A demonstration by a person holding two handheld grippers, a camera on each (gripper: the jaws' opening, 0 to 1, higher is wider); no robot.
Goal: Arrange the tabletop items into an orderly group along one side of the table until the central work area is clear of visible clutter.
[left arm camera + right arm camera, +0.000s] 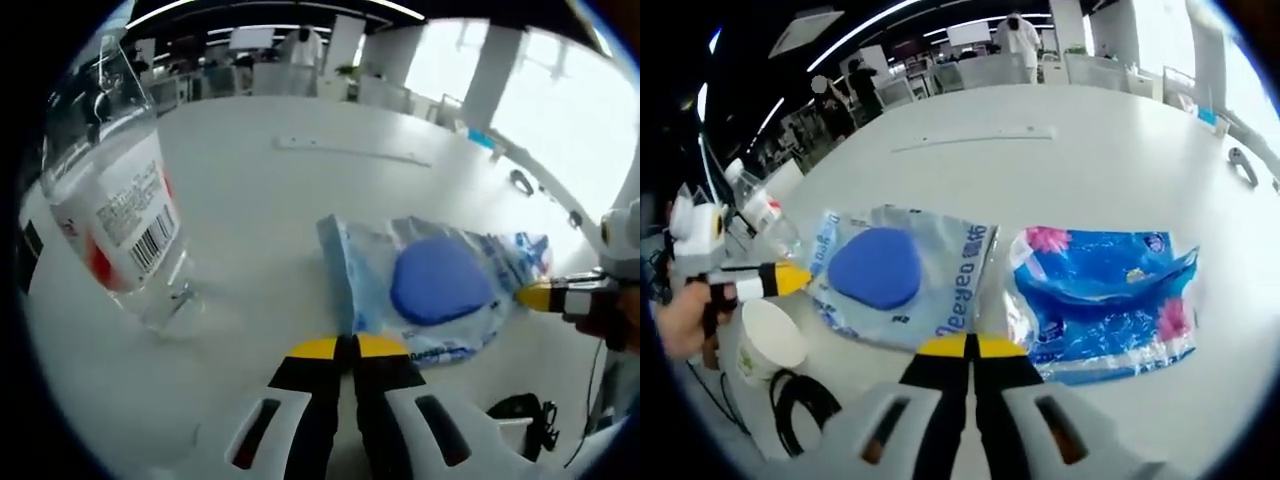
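Note:
A clear Deeyeo pack (440, 290) with a round blue pad inside lies flat on the white table (260, 200). My left gripper (347, 347) is shut, its yellow tips pinching the pack's near edge. My right gripper (537, 296) comes in from the right, its tip at the pack's far edge. In the right gripper view the same pack (905, 275) lies left of a blue flowered tissue pack (1100, 290). There my right gripper (968, 347) is shut on the clear pack's lower edge, and my left gripper (790, 279) meets its left edge.
A clear water bottle (110, 200) with a white and red label stands left of the pack, also visible as the bottle (765, 215). A paper cup (768, 338) and a black cable (800, 400) sit near the table edge. A white strip (350, 152) lies farther back.

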